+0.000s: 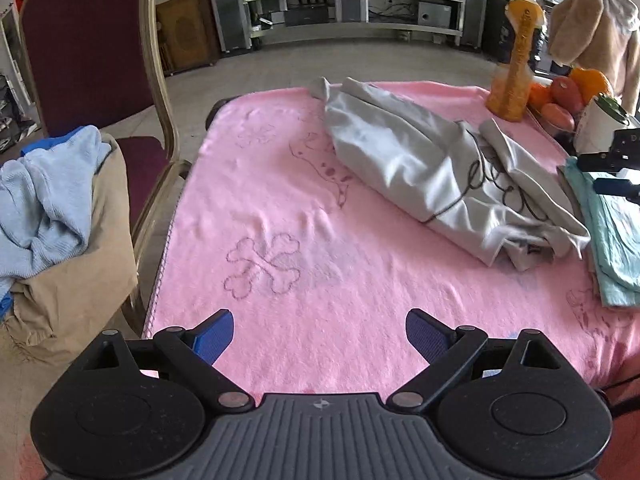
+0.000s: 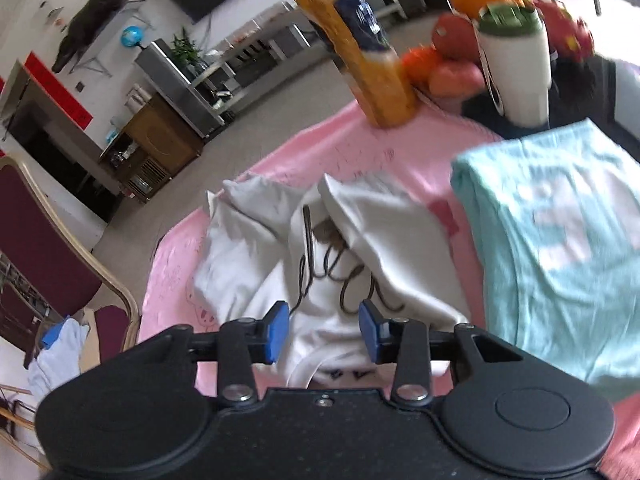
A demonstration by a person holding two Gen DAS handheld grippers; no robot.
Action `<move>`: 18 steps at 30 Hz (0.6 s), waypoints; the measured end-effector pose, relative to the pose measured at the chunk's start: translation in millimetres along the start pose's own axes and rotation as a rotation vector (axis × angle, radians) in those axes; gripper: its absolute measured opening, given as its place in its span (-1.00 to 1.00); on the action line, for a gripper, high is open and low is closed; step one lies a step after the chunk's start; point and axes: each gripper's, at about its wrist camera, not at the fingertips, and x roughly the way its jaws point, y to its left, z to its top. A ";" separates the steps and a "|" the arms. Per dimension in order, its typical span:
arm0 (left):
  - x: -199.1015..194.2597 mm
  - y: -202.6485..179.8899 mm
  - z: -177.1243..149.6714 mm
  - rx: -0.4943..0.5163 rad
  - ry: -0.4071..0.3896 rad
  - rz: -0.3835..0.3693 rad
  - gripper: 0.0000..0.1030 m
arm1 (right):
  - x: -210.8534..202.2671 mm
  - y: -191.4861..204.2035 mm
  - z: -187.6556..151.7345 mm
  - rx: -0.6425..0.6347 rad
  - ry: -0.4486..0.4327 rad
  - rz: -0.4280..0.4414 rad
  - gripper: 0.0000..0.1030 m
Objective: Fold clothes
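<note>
A crumpled white garment point(image 1: 440, 172) with dark looping script lies bunched on the pink blanket point(image 1: 280, 200), towards the far right. My left gripper point(image 1: 320, 320) hovers open over bare blanket near the front edge, with nothing between its blue pads. In the right wrist view, my right gripper point(image 2: 324, 328) stands open just above the near end of the white garment point(image 2: 320, 248); the cloth shows in the gap, but the pads do not press on it. A folded teal shirt point(image 2: 560, 248) lies to the right of it. The right gripper point(image 1: 616, 168) also shows at the right edge of the left wrist view.
A maroon chair point(image 1: 88, 40) at the left carries a pile of light blue and tan clothes point(image 1: 52, 200). At the far right of the table stand an orange juice bottle point(image 1: 516, 60), a heap of fruit point(image 1: 568, 92) and a white cup point(image 1: 600, 124).
</note>
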 end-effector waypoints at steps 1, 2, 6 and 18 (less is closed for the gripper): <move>0.1 -0.7 5.2 -0.002 -0.009 0.004 0.81 | 2.0 -2.2 5.2 -0.009 -0.006 -0.003 -0.26; 0.1 -1.5 10.5 -0.004 -0.017 0.008 0.81 | 4.9 -5.4 11.3 -0.017 -0.009 -0.005 -0.26; -3.7 -17.2 42.9 -0.007 -0.103 0.018 0.84 | 23.6 -11.5 30.6 -0.083 -0.008 -0.008 -0.28; 49.2 -81.9 57.5 0.039 -0.036 -0.035 0.84 | 104.5 -11.8 15.3 -0.423 0.167 -0.156 0.01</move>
